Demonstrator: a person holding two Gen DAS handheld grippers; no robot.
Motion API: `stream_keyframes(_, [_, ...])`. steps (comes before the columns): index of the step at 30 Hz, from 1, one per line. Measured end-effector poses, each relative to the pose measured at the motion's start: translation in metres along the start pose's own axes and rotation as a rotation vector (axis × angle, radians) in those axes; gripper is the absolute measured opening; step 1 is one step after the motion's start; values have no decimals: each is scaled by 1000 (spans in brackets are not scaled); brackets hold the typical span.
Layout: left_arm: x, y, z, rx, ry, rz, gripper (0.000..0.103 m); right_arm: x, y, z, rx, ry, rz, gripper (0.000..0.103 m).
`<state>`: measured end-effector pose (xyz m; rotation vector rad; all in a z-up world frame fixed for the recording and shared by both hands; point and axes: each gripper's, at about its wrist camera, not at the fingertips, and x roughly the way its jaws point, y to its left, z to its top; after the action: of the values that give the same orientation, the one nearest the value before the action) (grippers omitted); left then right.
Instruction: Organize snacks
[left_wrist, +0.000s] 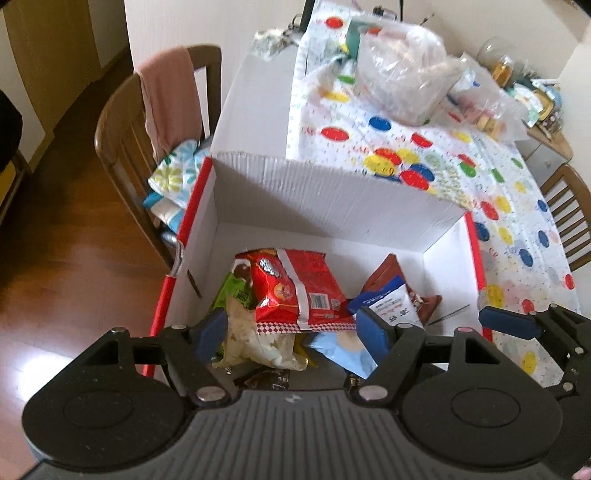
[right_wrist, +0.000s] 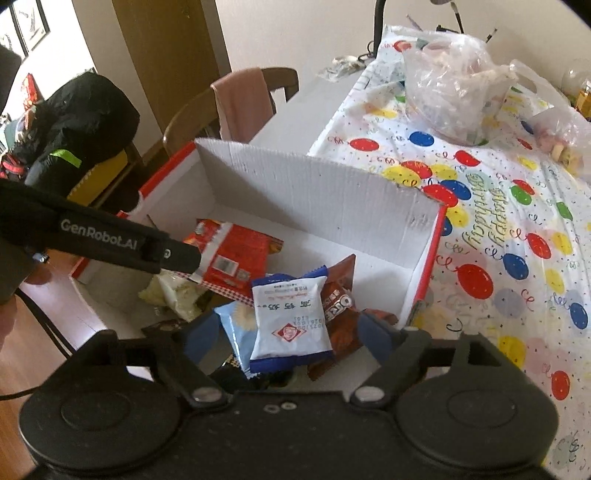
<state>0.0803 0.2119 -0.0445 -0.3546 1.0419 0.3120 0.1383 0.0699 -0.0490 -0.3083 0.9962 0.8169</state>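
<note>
The left gripper (left_wrist: 295, 332) hangs over the white cardboard box (left_wrist: 321, 192), its blue-padded fingers (left_wrist: 212, 332) spread wide. Inside the box, a red snack bag (left_wrist: 299, 291) lies tilted on top of the pile, between the fingers but not clamped. Beneath it sit a pale crumpled bag (left_wrist: 255, 343) and a green packet (left_wrist: 232, 291) (mostly hidden). Toward the box's right wall lie a white-and-blue packet (left_wrist: 391, 301) and a brown packet (left_wrist: 388, 273). The right gripper (left_wrist: 517, 319) reaches in over the box's right rim. Beyond the box spreads a balloon-print tablecloth (left_wrist: 424, 147); left of the box stands a wooden chair (left_wrist: 122, 133).
</note>
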Motion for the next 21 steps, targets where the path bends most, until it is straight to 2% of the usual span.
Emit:
stream_keyframes(3, [-12, -1, -4, 5, -32, -4, 76, -13, -2, -2, 12, -28, 14, 87])
stream_keyframes(4, [-16, -1, -6, 7, -41, -3, 76, -18, -4, -2, 15, -38, 19, 94])
stream_keyframes(6, [-24, -1, -11, 13, -63, -6, 76, -27, -5, -4, 18, -70, 27, 100])
stream_keyframes(10, [-39, -2, -21, 16, -107, -13, 82, -45, -9, -7, 29, -119, 55, 101])
stream_keyframes(13, [-51, -1, -26, 11, -138, -29, 82, -58, -10, -9, 31, -155, 64, 103])
stream_keyframes(21, [-75, -3, -45, 20, -213, -49, 93, -88, -7, -18, 16, -213, 75, 103])
